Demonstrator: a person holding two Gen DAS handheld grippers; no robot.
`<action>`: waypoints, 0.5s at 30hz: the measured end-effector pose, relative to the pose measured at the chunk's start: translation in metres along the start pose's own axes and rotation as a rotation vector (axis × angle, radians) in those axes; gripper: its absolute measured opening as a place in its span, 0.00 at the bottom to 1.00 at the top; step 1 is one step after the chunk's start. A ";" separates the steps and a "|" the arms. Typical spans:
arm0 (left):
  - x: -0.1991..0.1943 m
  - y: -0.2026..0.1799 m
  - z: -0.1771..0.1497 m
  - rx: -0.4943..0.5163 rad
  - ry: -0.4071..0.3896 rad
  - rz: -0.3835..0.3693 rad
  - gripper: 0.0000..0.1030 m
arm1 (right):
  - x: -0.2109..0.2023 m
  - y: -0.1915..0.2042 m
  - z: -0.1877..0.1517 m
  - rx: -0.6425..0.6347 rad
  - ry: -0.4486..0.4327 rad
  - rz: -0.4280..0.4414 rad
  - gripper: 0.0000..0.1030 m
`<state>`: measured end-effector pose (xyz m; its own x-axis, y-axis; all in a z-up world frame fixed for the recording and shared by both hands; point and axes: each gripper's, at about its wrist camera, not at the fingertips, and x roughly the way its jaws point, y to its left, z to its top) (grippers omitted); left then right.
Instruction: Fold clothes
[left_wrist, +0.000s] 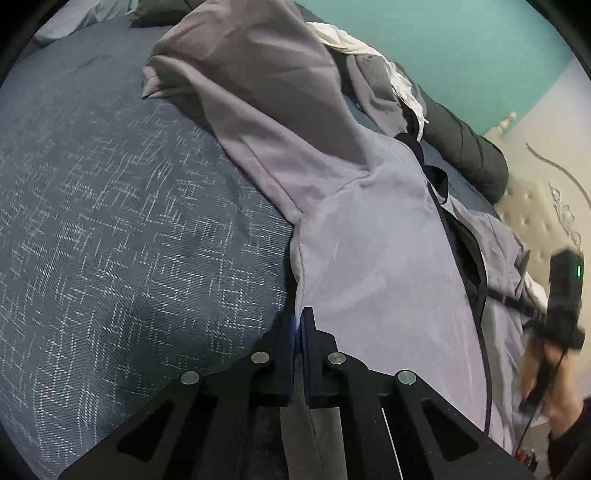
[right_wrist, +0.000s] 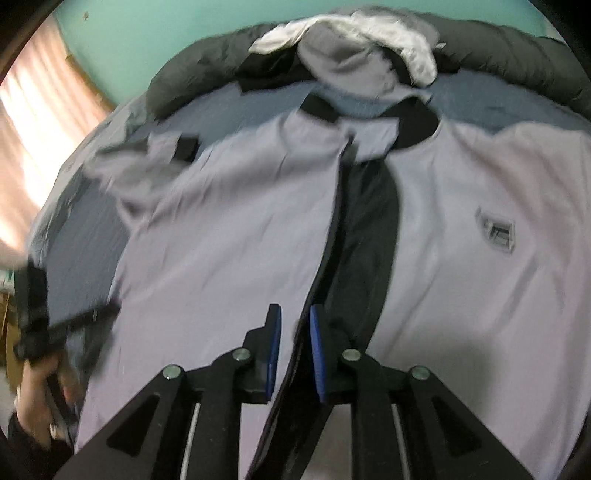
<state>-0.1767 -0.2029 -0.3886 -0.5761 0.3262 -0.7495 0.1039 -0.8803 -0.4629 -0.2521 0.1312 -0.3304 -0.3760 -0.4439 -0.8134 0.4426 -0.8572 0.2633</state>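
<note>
I am holding the left gripper (left_wrist: 298, 317) low over the bed (left_wrist: 110, 221), its blue pads pressed together on the edge of the lavender jacket (left_wrist: 369, 258), so that claw is clenched on the fabric. The jacket is lying across the bed's blue patterned cover, with one sleeve (left_wrist: 251, 110) running toward the far edge. In the left wrist view my other hand (left_wrist: 546, 365) is gripping the black handle of the right tool near the bed's right edge, blurred.

I am keeping the right gripper (right_wrist: 295, 321) over the jacket's open front, where the dark lining (right_wrist: 369, 229) is showing between the two lavender panels. Its pads are standing slightly apart with the dark-trimmed front edge passing between them; I cannot tell whether they are pinching it. A small chest badge (right_wrist: 496, 229) is sitting on the right panel. A pile of clothes (right_wrist: 354, 55) is resting against the dark bolster (right_wrist: 517, 48) at the bed's far edge.
</note>
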 end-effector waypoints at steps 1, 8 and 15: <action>0.000 -0.001 -0.001 0.001 0.000 0.005 0.03 | 0.000 0.003 -0.004 -0.008 0.006 0.006 0.15; 0.004 -0.013 0.006 0.019 0.001 0.018 0.05 | 0.000 0.022 -0.030 -0.054 0.029 0.029 0.15; -0.026 -0.020 0.002 0.058 -0.040 0.058 0.05 | -0.017 0.033 -0.041 -0.035 -0.009 0.088 0.15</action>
<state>-0.1655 -0.1948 -0.3593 -0.6023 0.2611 -0.7543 0.0919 -0.9160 -0.3905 -0.1983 0.1210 -0.3292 -0.3415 -0.5194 -0.7833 0.5022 -0.8053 0.3150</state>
